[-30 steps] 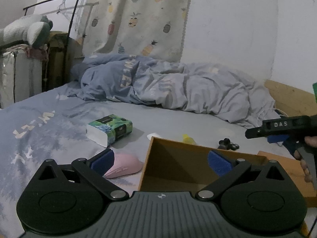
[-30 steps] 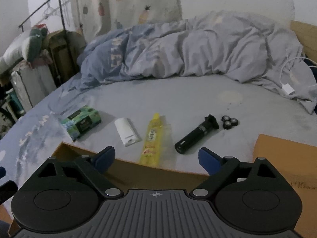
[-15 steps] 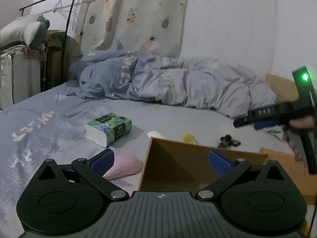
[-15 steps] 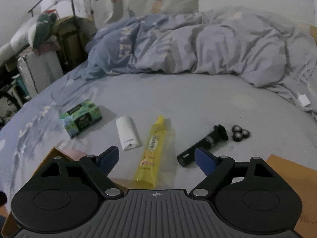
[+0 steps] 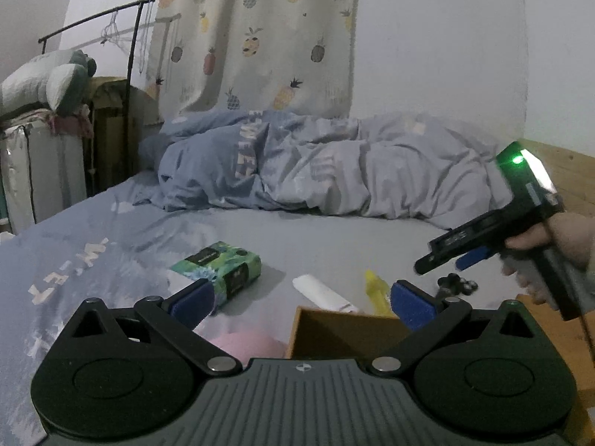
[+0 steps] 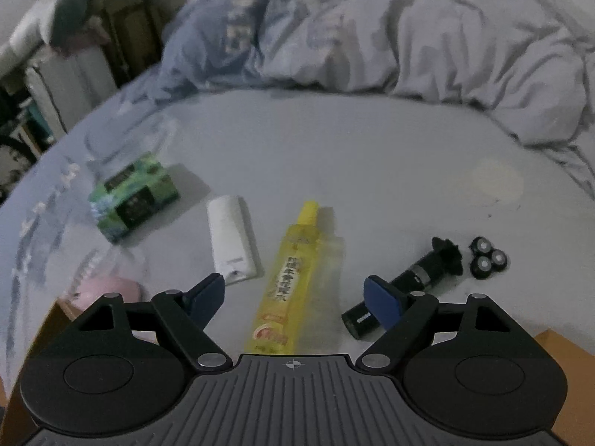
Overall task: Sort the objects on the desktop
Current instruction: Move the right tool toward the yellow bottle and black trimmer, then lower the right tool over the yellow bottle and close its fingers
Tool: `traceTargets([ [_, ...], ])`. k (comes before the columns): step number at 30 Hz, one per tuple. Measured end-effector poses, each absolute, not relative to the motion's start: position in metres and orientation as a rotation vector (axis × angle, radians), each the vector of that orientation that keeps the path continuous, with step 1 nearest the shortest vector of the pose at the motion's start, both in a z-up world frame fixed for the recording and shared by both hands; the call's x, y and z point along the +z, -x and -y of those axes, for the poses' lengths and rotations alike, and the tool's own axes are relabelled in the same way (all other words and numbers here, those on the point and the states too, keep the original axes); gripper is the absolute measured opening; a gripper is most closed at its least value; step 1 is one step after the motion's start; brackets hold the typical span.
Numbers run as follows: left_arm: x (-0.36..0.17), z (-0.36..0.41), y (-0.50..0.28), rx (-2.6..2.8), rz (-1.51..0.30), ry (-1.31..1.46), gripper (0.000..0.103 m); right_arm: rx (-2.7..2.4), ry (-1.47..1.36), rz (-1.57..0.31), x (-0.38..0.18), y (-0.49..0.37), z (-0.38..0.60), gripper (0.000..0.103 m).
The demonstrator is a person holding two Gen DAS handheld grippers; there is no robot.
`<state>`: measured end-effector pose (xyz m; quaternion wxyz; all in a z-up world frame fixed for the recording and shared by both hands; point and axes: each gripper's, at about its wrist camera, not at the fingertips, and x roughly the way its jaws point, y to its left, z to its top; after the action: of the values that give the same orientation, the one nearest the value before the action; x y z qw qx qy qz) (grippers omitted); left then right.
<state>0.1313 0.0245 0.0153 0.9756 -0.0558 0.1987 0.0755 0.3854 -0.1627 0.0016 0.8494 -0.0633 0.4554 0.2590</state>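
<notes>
The bed [image 6: 334, 148] carries every item to be sorted, and none appears to have been placed yet, so the task is judged to be at its start. The cardboard box [image 5: 346, 330], open at the top, sits at the near edge in front of the left gripper [image 5: 301, 299]; the visible part of its interior shows nothing, though most of it is hidden. Outside the box lie, from larger to smaller: the green tissue pack [image 6: 134, 197] to the left, the yellow tube [image 6: 290, 282] in the centre, the pink mouse [image 5: 245, 345] just beside the box, the white device [image 6: 232, 239] between pack and tube, the black shaver body [image 6: 405, 284] to the right, and the shaver head [image 6: 488, 257] close by its end but apart from it. The right gripper [image 6: 293, 297] hovers above the lower part of the yellow tube with its fingers spread wide and holding nothing; the tube looks like the likely first pick. The left gripper likewise has its fingers released and empty. All six items remain to be moved.
</notes>
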Motion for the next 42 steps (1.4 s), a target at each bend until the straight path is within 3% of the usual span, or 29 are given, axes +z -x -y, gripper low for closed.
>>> traceTargets([
  [13,0.007,-0.010,-0.146,0.159,-0.456,0.078,0.103,0.550,0.172,-1.164,-0.061,-0.428,0.151,0.084],
  [20,0.006,-0.008,-0.151,0.159,-0.475,0.092,0.103,0.562,0.184,-1.202,-0.070,-0.441,0.140,0.075],
  [35,0.002,-0.008,-0.156,0.148,-0.504,0.104,0.103,0.586,0.138,-1.352,-0.098,-0.456,0.117,0.073],
  [39,0.002,-0.009,-0.156,0.146,-0.512,0.110,0.103,0.589,0.125,-1.366,-0.100,-0.456,0.116,0.067],
  [42,0.003,-0.011,-0.155,0.149,-0.512,0.120,0.103,0.600,0.125,-1.370,-0.101,-0.454,0.112,0.056],
])
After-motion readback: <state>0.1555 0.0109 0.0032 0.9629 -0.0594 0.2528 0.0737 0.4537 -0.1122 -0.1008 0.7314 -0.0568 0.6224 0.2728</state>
